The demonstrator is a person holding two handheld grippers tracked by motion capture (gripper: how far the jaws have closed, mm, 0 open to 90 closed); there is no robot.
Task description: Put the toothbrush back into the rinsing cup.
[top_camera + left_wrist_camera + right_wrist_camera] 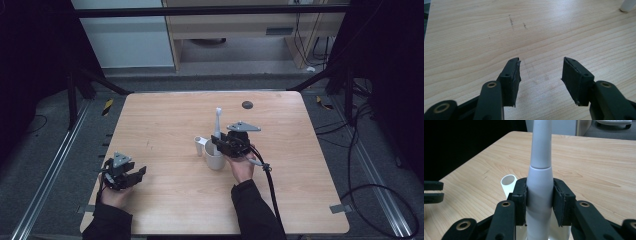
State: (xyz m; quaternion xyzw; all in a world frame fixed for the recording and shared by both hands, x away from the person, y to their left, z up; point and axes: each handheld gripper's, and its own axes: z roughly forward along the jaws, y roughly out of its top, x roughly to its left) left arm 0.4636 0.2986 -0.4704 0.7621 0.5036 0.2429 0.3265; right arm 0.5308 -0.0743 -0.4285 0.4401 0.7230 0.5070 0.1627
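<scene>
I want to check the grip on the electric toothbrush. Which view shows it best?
The right gripper view: the toothbrush stands upright, close up, with both pads pressed on its handle. The high view shows it small, standing in the white cup, its handle partly behind the right hand-held gripper.

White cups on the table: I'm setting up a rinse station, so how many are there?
1. The white cup stands near the table's middle, under the right gripper, which is shut on the electric toothbrush standing in it.
</scene>
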